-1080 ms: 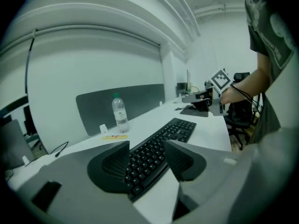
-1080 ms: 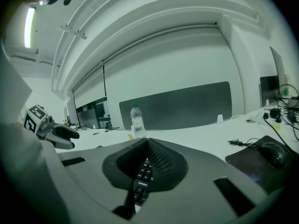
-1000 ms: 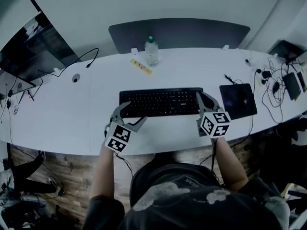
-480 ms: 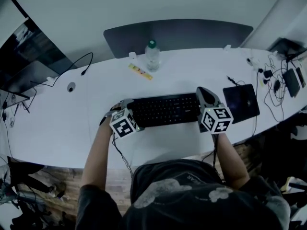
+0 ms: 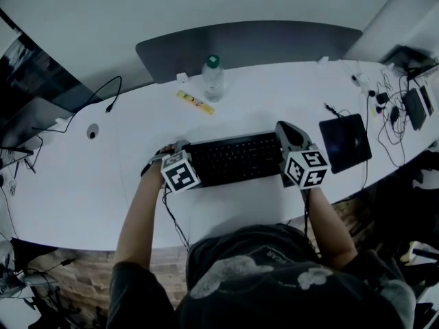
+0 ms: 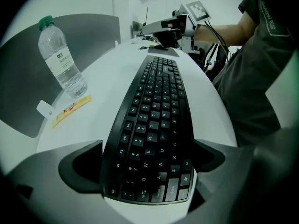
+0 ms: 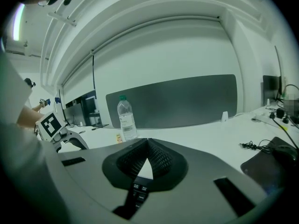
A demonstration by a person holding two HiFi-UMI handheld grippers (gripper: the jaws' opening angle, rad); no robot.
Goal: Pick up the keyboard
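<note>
Moved: your left tongs (image 5: 173,151) have come down from the near edge of the bench (image 5: 103,184) onto the left end of the keyboard (image 5: 233,157). They have tipped over to point steeply down. Your right tongs (image 7: 147,143) have slid only a little and stay at the right end.
Left tongs: the jaws are opening and stand wide, one on the far side and one on the near side of the keyboard's left end. That end lies between them, but the pads are not clamped on it.
Right tongs: the jaws are shut tip to tip with nothing held. They point low across the bench over the keyboard's right end, with a few keys showing just beneath them. You cannot tell whether they touch it.
Keyboard: black, lying flat on the bench in front of you, long side across, between your two hands.
Water bottle (image 5: 212,77): upright, green cap, beyond the keyboard and well apart from it.
Yellow strip (image 5: 195,102): flat on the bench just beside the bottle, to its left and nearer you.
Dark pad (image 5: 345,142): flat to the right of the keyboard, near your right tongs.
Cables (image 5: 387,108): a tangle at the bench's far right end.
Grey panel (image 5: 247,43): stands along the bench's far edge, behind the bottle.
Monitor (image 5: 31,91): dark screen at the far left.
</note>
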